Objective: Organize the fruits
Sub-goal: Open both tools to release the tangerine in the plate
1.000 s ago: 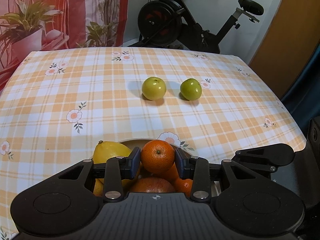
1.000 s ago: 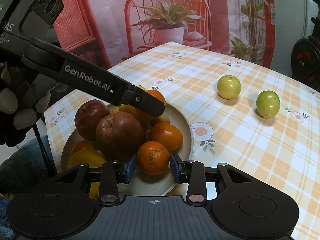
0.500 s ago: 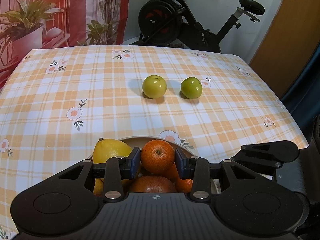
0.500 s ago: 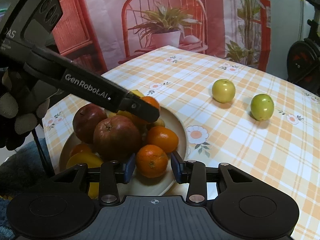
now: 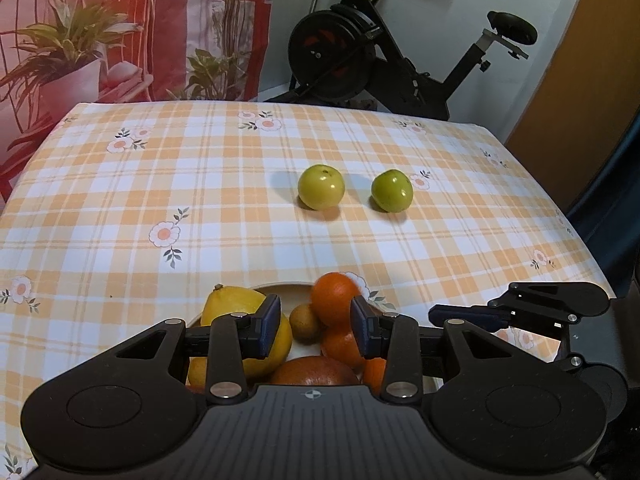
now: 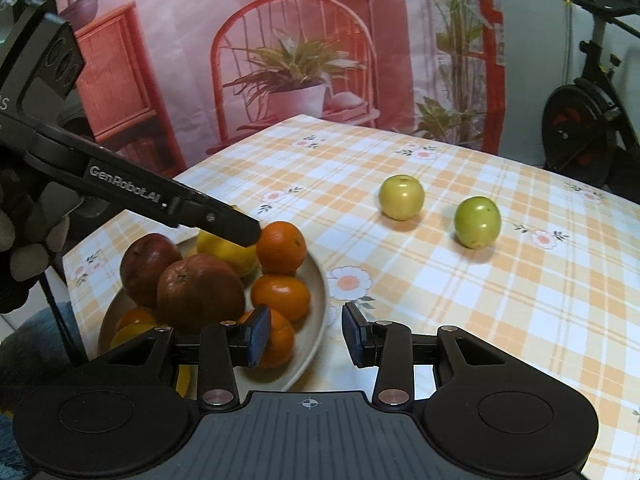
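Checked tablecloth | left claw open, empty | right claw open, empty

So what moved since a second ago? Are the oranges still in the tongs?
No. The top orange is out of the left tongs and now sits just past their right finger. The right tongs swung a little to the right, so their orange is behind the left finger and the gap shows the plate rim. The two green fruits stayed put on the tablecloth.
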A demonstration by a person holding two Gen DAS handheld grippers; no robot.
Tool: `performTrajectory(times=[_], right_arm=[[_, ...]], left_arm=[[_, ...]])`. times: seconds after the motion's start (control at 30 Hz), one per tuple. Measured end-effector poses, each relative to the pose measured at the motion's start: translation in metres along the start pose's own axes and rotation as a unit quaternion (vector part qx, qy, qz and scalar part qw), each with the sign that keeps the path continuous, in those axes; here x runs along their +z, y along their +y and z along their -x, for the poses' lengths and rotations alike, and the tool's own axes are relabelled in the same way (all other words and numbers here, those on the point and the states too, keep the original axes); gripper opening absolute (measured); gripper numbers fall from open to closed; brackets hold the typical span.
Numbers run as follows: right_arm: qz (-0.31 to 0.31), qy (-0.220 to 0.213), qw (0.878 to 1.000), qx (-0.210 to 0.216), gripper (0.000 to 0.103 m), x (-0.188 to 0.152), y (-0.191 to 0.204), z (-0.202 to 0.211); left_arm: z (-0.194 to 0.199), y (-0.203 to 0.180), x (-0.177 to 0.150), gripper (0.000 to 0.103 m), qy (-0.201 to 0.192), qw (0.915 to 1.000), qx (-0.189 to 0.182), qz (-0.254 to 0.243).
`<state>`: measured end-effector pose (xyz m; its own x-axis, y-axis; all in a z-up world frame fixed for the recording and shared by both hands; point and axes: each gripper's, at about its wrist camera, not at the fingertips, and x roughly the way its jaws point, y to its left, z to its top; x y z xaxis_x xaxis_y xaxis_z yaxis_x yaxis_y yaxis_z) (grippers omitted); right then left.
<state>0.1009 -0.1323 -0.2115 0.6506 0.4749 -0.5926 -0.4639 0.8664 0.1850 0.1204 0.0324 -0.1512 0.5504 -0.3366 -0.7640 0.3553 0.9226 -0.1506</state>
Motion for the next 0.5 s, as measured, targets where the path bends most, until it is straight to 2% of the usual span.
performTrajectory(times=[0.5], right_arm=[[-0.015, -0.013, 0.999, -0.025, 0.036, -0.001, -0.016, 0.004]], left_arm=[[0.003, 0.004, 0.011, 0.041, -0.027, 0.9991, 0.027, 0.016]])
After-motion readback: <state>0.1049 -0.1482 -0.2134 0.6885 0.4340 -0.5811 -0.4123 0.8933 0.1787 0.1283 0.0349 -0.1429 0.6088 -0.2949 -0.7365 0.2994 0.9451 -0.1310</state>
